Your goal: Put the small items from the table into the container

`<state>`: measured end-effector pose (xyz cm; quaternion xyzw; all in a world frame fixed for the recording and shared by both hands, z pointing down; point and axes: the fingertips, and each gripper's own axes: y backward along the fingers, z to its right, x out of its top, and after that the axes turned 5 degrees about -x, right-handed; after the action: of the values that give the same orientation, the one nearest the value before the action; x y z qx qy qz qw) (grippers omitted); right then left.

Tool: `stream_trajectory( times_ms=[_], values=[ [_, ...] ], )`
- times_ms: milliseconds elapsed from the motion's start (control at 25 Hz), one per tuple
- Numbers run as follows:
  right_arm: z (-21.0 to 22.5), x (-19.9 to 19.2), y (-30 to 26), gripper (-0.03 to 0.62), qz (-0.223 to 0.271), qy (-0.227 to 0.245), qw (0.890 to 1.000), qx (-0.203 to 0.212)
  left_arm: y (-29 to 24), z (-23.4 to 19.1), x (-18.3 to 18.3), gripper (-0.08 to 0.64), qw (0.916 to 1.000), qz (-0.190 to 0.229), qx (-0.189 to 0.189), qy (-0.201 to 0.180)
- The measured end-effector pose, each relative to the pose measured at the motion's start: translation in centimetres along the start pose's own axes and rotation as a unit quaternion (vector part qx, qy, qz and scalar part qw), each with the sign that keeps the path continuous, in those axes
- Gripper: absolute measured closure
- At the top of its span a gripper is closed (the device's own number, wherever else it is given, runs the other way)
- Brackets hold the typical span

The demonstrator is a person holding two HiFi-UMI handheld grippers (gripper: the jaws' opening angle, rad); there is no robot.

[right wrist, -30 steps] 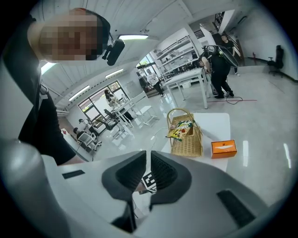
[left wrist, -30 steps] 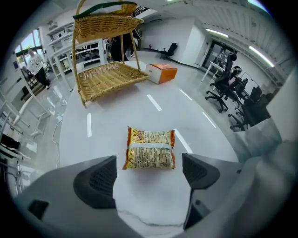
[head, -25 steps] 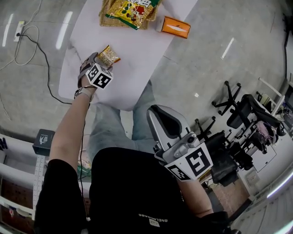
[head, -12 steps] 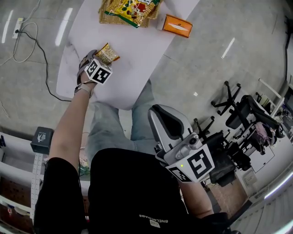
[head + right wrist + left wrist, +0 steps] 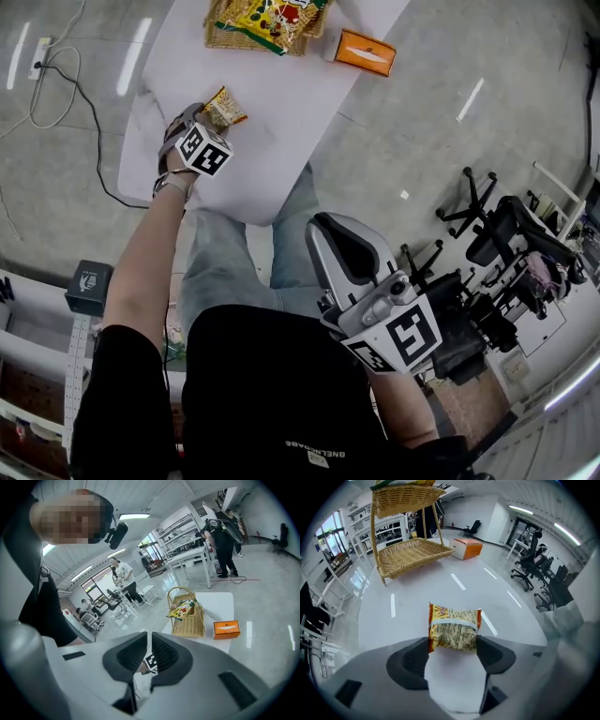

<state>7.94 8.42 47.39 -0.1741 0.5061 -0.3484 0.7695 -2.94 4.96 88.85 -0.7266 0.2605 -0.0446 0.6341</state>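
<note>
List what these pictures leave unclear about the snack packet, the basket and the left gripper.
- Head view: the basket is cut off by the top edge, so its contents show only in part.
- Head view: the left gripper has its jaws hidden under its own marker cube.
- Left gripper view: print on the snack packet is too small to read; the jaws are closing with it between them.

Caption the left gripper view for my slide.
Left gripper closing its fingers around a snack packet on the white table, wicker basket beyond.
</note>
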Motion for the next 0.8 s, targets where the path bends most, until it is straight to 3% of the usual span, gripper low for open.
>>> stream_trajectory(
  times_ms=[80, 800],
  values=[
    [0.0, 0.0, 0.1, 0.555, 0.002, 0.000, 1.000, 0.000, 0.3, 0.0, 0.3, 0.269, 0.9999, 0.007, 0.007, -0.005],
    [-2.2, -0.7, 1.7, 0.555, 0.022, 0.012, 1.000, 0.010, 4.6, 0.2, 1.9, 0.377, 0.9957, 0.068, 0.053, -0.036]
  ],
)
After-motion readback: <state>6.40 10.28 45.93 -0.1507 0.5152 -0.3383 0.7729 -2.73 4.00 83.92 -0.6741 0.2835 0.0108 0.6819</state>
